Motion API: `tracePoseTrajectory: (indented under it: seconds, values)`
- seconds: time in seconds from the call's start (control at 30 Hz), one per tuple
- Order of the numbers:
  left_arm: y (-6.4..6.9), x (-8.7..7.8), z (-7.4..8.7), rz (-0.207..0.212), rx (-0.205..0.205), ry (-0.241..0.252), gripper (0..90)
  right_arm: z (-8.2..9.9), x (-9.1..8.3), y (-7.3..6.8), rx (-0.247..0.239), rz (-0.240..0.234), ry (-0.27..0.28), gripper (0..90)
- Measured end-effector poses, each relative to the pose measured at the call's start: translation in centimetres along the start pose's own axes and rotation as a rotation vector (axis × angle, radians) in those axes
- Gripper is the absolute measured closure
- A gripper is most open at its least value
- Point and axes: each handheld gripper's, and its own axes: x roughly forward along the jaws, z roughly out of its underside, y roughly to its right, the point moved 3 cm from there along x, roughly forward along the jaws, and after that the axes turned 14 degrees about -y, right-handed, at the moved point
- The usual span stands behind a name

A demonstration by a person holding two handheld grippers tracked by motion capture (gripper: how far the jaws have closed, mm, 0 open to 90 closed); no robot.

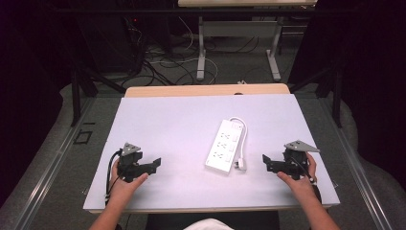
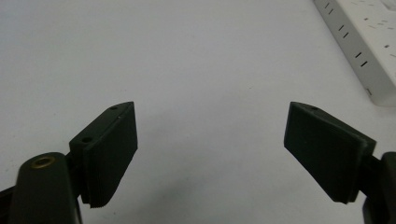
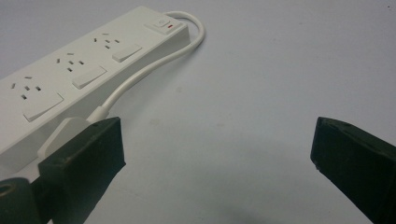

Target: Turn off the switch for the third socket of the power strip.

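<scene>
A white power strip (image 1: 222, 146) lies a little right of the middle of the white table top (image 1: 167, 120), with its long axis running away from me. Its white cable (image 1: 244, 139) loops from the far end down the right side to a plug (image 1: 241, 165) lying by the near end. My left gripper (image 1: 155, 163) rests open on the near left and points right toward the strip (image 2: 359, 42). My right gripper (image 1: 266, 163) rests open on the near right, with the plug (image 3: 65, 133) and the strip (image 3: 88, 65) just beyond its left jaw. Neither gripper (image 2: 211, 112) (image 3: 215, 128) holds anything.
The white board covers a wooden table (image 1: 206, 89) whose far edge shows. Beyond it on the floor are loose cables (image 1: 163, 67) and the legs of another table (image 1: 201, 52). Dark curtains stand on both sides.
</scene>
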Motion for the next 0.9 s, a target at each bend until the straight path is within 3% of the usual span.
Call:
tracePoseTrajectory:
  seconds: [0.17, 0.53, 0.77, 0.9]
  values:
    - [0.9, -0.8, -0.8, 0.013, 0.014, 0.018, 25.0, 0.0, 0.0, 0.1, 0.01, 0.001, 0.004, 2.2]
    - [2.9, -0.9, -2.6, 0.056, 0.038, 0.01, 38.3, 0.1, 0.0, 0.4, 0.026, 0.0, 0.004, 2.2]
    - [4.0, -1.0, -4.0, 0.112, 0.041, 0.024, 38.4, 0.2, 0.0, 0.6, 0.029, -0.003, 0.005, 2.2]
    - [4.6, -1.0, -4.9, 0.118, 0.051, 0.039, 38.4, 0.2, -0.1, 0.7, 0.035, 0.0, 0.003, 2.2]
